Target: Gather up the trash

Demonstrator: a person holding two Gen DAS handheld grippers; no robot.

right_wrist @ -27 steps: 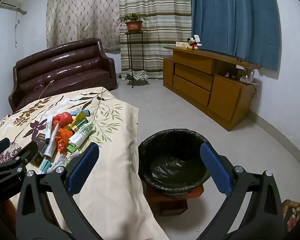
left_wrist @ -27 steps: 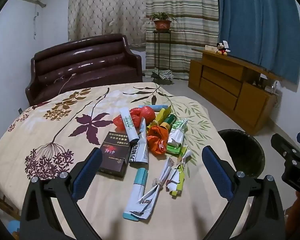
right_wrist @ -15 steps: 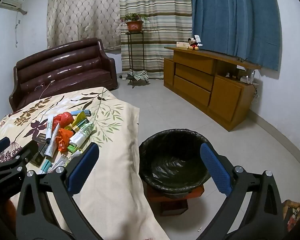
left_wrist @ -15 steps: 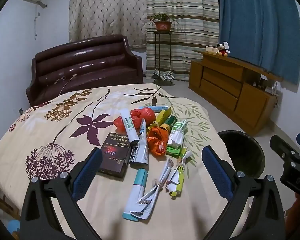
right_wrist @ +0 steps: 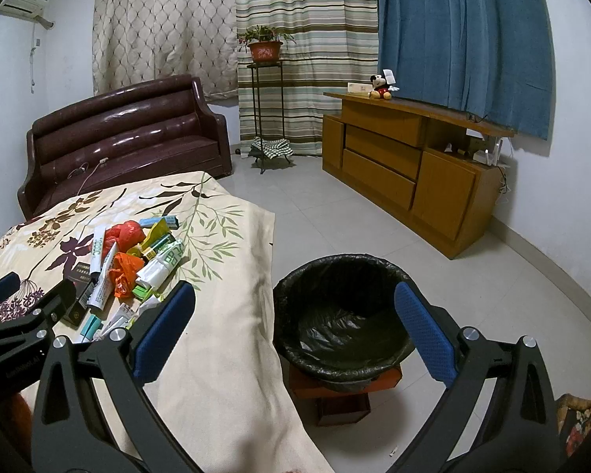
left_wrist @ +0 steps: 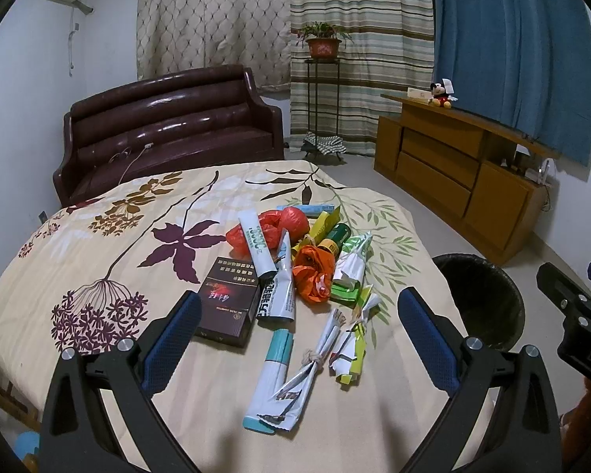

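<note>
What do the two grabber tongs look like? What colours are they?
Both look alike. The left tongs and the right tongs each have two black plastic arms that spread in a V shape, with open triangle cut-outs. The fingers wear dark blue, bumpy rubber pads. Shiny silver screw heads sit on each arm. Small pale lettering marks the side of the body. No cables show.

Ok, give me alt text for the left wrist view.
The open, empty left gripper hovers over a pile of trash on a floral tablecloth: wrappers, tubes, a dark box, orange plastic bags. A black-lined bin stands to the right, beside the right gripper.
</note>
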